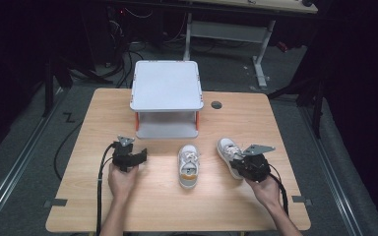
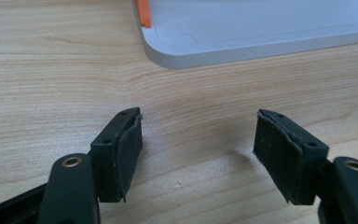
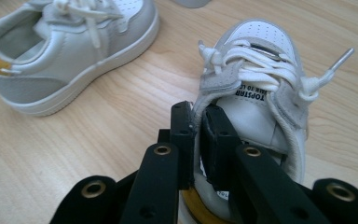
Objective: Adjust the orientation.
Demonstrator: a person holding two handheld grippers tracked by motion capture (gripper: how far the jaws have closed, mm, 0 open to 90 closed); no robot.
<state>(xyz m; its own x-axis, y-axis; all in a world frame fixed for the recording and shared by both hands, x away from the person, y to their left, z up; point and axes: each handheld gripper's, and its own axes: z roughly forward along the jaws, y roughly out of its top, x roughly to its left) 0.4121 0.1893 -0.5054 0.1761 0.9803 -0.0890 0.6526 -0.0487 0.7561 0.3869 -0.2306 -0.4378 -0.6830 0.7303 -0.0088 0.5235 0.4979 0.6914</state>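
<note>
- While pinching shoe collar, right gripper: thin hold; could slip under shoe's weight, knocking second shoe alongside.
- Left gripper: spread, empty.

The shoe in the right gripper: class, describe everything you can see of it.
The shoe is a small white and grey sneaker with white laces, a perforated toe and a yellow patch at the heel. It looks like smooth leather. It rests on the wooden table, right of its mate. The right gripper is shut on its collar edge.
</note>
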